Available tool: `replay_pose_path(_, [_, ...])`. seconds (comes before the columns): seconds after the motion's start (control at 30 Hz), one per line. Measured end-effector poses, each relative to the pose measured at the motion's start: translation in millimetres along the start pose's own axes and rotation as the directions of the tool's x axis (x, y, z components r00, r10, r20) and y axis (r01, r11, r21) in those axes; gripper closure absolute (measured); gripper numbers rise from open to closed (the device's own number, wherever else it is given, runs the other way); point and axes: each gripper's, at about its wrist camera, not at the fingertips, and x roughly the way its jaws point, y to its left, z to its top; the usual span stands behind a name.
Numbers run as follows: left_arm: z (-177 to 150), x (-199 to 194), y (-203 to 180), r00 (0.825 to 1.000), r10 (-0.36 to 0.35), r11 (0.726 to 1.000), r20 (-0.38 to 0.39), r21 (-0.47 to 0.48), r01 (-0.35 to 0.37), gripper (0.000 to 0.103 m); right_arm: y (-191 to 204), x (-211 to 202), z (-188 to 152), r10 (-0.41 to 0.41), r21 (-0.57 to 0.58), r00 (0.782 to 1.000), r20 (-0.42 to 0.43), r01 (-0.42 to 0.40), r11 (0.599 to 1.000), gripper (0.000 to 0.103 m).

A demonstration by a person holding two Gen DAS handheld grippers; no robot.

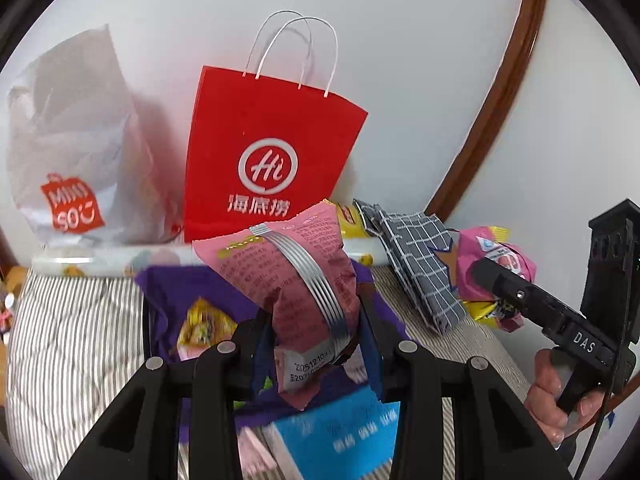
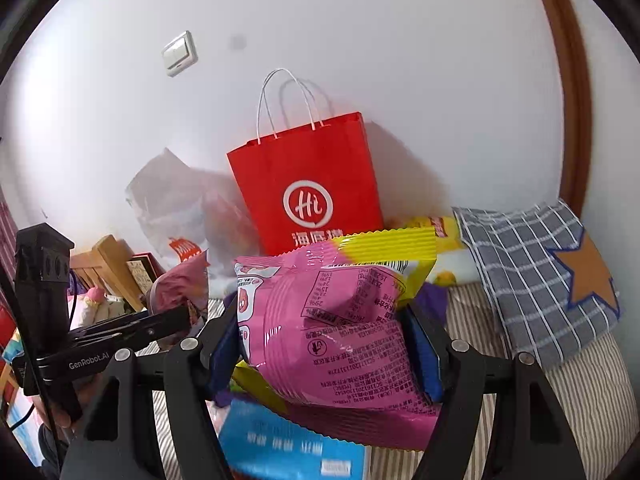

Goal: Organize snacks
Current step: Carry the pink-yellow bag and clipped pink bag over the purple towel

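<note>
You have a packet in each gripper, both lifted clear of the bed. Your left gripper [image 1: 316,340] is closed narrow on a small dusty-pink snack packet [image 1: 296,280], pinched near its lower end so the sealed top stands up ahead of the fingers; the narrow grip suits a slim, half-flat pouch. Your right gripper [image 2: 324,344] stands much wider, clamped on a puffy pink-and-yellow snack bag [image 2: 336,320] held crosswise between the blue pads [image 2: 420,356], print upside down; the air inside keeps the jaws apart, so the hold is probably soft. Straight ahead of both grippers, against the wall, stands the red paper bag [image 1: 272,152], upright with handles raised and mouth open upward, the likely destination, which would explain why both packets are carried high and angled toward it. Left of it slumps a white plastic shopping bag [image 1: 76,160]. Below the grippers on the striped bedding [image 1: 80,340] lie a purple wrapper [image 1: 188,292] and a blue box [image 2: 280,448], not yet sorted. Right of the red bag a grey checked cloth [image 2: 532,272] with an orange star lies over more yellow packets. Beware the puffy bag slipping.
</note>
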Motion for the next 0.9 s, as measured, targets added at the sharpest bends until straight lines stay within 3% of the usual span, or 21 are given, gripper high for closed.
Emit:
replay_pose_path(0.27, [44.0,27.0,12.1,0.999,0.03,0.999,0.016,0.022,-0.03,0.066,2.8,49.5,44.7,0.028,-0.051,1.0,-0.004,-0.028,0.998,0.031])
replay_pose_path(0.4, [58.3,45.7,24.1,1.0,0.012,1.0,0.011,0.024,-0.012,0.066,1.9,72.8,58.9,0.046,-0.062,0.999,-0.002,-0.046,0.997,0.031])
replay_pose_path(0.63, [44.8,67.7,41.1,1.0,0.013,0.999,-0.02,0.04,-0.012,0.066,-14.2,110.6,51.1,0.038,-0.087,0.997,-0.071,-0.045,0.995,0.031])
replay_pose_path(0.9, [28.8,98.6,55.4,0.992,0.041,0.999,-0.122,0.031,-0.037,0.066,-28.8,140.1,32.6,0.021,-0.125,0.989,-0.144,-0.04,0.991,0.031])
